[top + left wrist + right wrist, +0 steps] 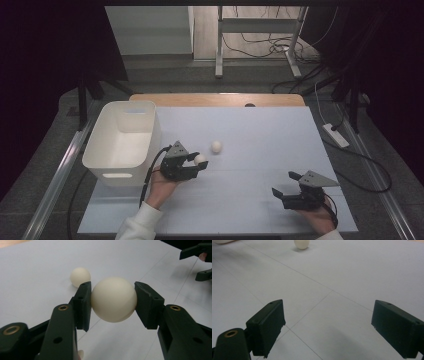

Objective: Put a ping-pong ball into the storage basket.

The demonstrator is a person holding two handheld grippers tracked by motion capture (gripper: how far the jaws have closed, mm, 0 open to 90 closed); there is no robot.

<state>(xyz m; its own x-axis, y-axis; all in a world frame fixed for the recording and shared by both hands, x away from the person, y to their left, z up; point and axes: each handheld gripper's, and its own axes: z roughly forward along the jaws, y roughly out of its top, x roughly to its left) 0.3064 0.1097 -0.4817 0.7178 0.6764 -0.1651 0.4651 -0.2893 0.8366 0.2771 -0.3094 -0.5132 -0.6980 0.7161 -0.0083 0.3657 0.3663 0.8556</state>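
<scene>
Broadly, the pale table (260, 130) spreads under both grippers, its surface crossed by thin seam lines. Left of the left gripper (196, 163), just beside the hand that carries it, stands the white bin (109, 145), an open rectangular tub with a handle slot in its near wall.

Well to the right of the left gripper and nearer the person, the right gripper (283, 183) sits low over the table. Its jaws stand wide apart with bare table between them, as the right gripper view makes plain (328, 325).

Next comes the left gripper itself, held in the person's left hand (161, 187), a white sleeve (137, 225) behind it. Its jaws are clamped on the held ball (114, 299), one pad pressed against each side of it. That cream ball sits right at the tips (200, 159) and looks to be off the table, though how far I cannot tell.

Smallest of all, the loose ball (216, 146) rests on the table just beyond the left gripper's tips and apart from them; in the left gripper view it lies past the left jaw (80, 276).
</scene>
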